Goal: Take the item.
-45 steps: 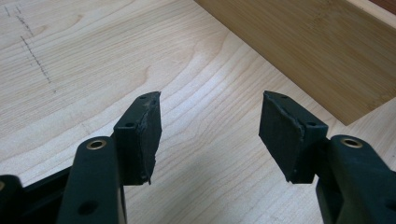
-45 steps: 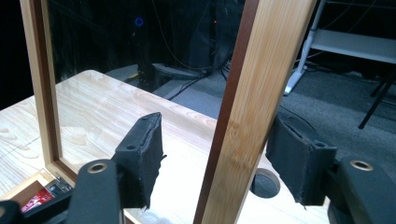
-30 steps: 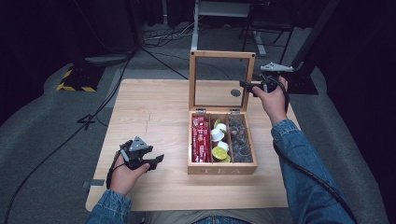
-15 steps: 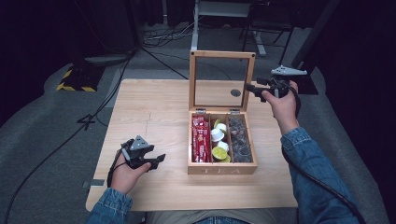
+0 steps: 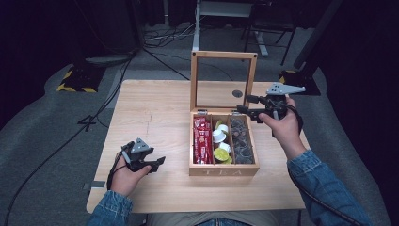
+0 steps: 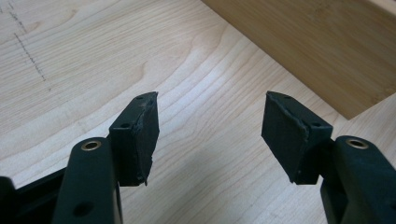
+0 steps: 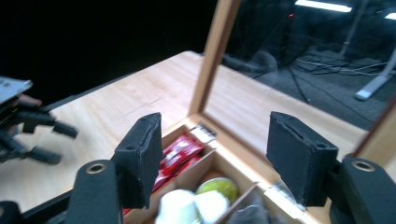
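High view shows the wooden tea box (image 5: 224,170) standing near the middle of the table (image 5: 150,108), its glass lid (image 5: 224,80) upright and open. The right gripper (image 5: 246,104) hovers just to the right of the lid's frame, above the box's rear corner; its jaws have just been closing a little yet stand apart with nothing between them. Likely the lid is about to be handled, which would go best by approaching its side rail squarely and keeping clear of the hinges. Well to the left of the box, the left gripper (image 5: 157,164) rests on the table, jaws apart and empty.
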The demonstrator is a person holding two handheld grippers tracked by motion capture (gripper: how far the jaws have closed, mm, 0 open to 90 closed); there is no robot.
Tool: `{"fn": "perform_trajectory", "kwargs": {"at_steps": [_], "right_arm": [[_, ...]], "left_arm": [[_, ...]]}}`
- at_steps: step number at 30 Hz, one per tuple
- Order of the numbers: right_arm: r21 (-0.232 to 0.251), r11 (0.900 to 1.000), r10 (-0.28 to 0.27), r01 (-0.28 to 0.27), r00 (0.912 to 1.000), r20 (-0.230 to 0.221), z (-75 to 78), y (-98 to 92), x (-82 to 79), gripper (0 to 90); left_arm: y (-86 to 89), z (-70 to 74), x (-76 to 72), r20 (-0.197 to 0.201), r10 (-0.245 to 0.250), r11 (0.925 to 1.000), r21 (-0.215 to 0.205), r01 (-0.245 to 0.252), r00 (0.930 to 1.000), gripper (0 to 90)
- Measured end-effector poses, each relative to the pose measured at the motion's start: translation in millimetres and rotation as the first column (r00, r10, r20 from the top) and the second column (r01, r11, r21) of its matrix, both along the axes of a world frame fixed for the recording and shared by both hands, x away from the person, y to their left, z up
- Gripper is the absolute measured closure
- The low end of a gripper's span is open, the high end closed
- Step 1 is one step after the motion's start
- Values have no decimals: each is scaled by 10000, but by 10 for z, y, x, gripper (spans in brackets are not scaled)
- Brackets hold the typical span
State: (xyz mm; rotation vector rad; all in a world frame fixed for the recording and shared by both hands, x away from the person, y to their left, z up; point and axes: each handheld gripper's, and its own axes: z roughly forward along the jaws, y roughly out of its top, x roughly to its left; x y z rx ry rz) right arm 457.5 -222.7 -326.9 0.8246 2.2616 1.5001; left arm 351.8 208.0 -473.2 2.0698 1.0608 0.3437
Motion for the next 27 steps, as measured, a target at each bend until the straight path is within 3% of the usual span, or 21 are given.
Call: {"fn": "perform_trajectory", "kwargs": {"at_steps": [12, 19, 25, 27], "right_arm": [[-370, 9952, 882, -907, 9941, -636, -180, 228, -176, 385], [-502, 9948, 830, -885, 9912, -1027, -292, 442, -265, 246], [-758, 9941, 705, -777, 9931, -935, -359, 552, -303, 254], [-983, 9903, 869, -981, 9899, -1123, -411, 608, -301, 321]], "left_arm": [[68, -97, -22, -359, 188, 9992, 367, -175, 9992, 355], [100, -171, -6, -434, 304, 9985, 465, -283, 9986, 337], [100, -197, 8, -416, 242, 9975, 676, -214, 9988, 324], [95, -211, 11, -415, 253, 9967, 779, -220, 9988, 321]]}}
